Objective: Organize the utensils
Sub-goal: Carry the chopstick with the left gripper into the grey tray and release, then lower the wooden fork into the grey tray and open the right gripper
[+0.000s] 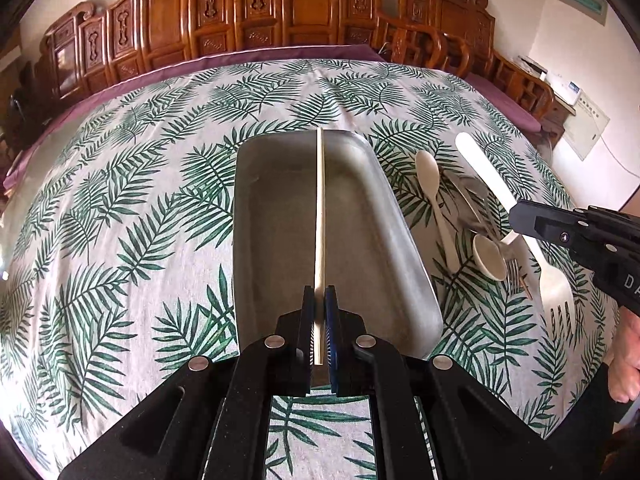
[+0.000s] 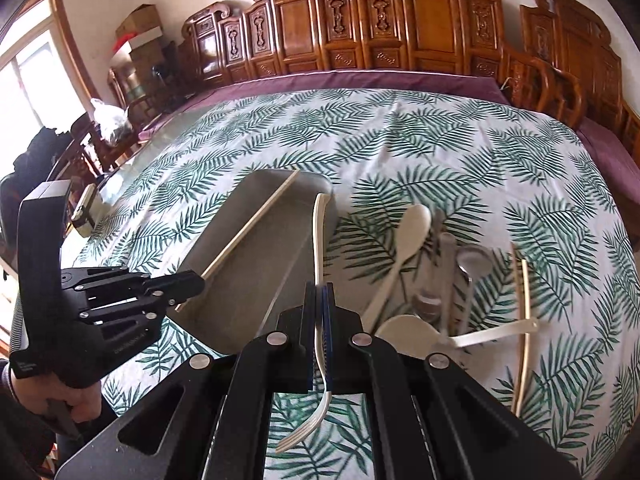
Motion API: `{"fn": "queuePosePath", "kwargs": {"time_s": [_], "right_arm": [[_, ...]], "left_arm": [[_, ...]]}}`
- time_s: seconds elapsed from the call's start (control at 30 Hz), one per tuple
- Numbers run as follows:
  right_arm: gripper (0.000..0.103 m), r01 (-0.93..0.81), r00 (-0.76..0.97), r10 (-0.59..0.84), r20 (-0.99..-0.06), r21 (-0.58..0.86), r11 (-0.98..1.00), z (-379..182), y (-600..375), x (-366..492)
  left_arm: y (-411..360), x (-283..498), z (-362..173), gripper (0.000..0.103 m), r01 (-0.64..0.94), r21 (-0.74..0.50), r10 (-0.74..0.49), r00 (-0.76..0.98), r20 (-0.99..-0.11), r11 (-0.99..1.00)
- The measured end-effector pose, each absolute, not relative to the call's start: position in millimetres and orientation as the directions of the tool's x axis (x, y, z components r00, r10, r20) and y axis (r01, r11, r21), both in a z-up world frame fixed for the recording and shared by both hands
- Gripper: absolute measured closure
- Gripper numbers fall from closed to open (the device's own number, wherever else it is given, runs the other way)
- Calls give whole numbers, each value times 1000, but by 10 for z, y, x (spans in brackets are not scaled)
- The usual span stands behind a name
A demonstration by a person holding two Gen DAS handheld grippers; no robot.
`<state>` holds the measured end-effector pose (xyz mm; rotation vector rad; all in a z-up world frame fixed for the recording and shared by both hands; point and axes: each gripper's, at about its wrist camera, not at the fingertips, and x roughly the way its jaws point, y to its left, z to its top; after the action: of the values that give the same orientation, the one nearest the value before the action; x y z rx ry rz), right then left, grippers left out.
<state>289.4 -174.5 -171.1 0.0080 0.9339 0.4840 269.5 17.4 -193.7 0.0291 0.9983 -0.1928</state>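
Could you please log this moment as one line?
left hand-held gripper: holds chopstick over tray | right hand-held gripper: holds fork

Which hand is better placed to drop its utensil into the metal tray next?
Left, probably. The left gripper holds a chopstick already lying over the metal tray. The right gripper, shut on a white fork, sits at the tray's right rim, above the tablecloth.

**What we cannot make out**

In the right wrist view the heap of spoons [image 2: 436, 300] smears with motion blur, so we cannot count its metal pieces. The left tongs [image 1: 319, 300] cover the chopstick's [image 1: 319, 208] near end. The hand [image 1: 626, 344] at the right edge is cut off.
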Motion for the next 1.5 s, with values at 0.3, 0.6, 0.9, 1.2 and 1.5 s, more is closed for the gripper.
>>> {"fn": "queuePosePath", "kwargs": {"time_s": [0.3,0.6,0.9,1.2,1.5], "right_arm": [[99,-409,472,408,-781,215,887,-1784,-1480,3044],[99,-422,435,422,-796,233,876,-1977,-1044,3292],[98,-414,410,424,-807,249,875,-2129,-831,3404],[98,-426,425,443,-789,258,867,-2000,-986,3331],[98,-442,504,424,-753,197,875,-1679,-1673,2994]], "left_arm": [[335,2659,-1787,98,167,-76,-159,565,-809,983],[646,2559,-1646,98,143,-60,-134,602,-787,988],[846,2500,-1626,98,125,-51,-118,614,-781,991],[777,2476,-1610,98,131,-58,-127,617,-776,990],[459,2412,-1520,98,188,-63,-169,627,-761,980]]}}
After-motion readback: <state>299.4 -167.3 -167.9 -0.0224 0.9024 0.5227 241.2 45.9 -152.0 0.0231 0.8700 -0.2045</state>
